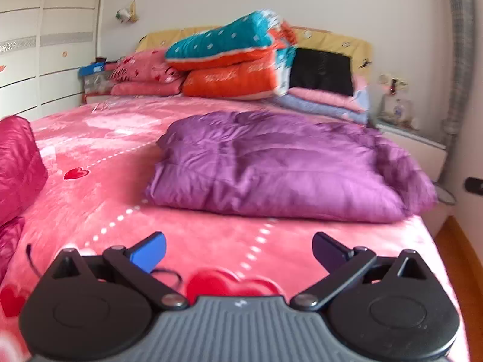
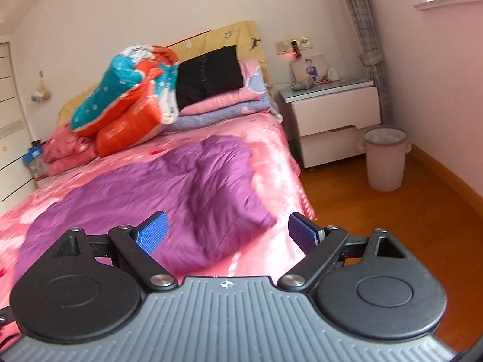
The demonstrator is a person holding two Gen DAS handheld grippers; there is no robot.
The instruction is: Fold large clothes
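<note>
**Both tongs empty above the bed, purple jacket lying ahead**

Nearest the left camera, the left tongs [image 1: 238,249] hang with their blue pads spread wide apart and nothing between them, above the pink bedspread [image 1: 99,187] printed with red hearts. Just beyond lies the purple jacket [image 1: 280,166], a puffy padded garment resting in a loose heap on the bed, touching neither tool. A dark pink padded garment [image 1: 18,166] sits at the left edge of that view.

From the right camera, the right tongs [image 2: 228,233] are likewise spread wide and hold nothing; they hover over the near corner of the purple jacket [image 2: 169,190], which stretches across the bedspread [image 2: 271,150] toward the bed's right side.

At the head of the bed, folded quilts [image 2: 129,96] in teal and orange are piled beside a black cushion [image 2: 208,75] that rests on a folded pink blanket.

On the wooden floor stands a pale bin [image 2: 386,157], just beside the white nightstand [image 2: 332,111]. The bin seems lined with a bag; its contents cannot be made out. Small items on the nightstand top are too blurred to name.
</note>
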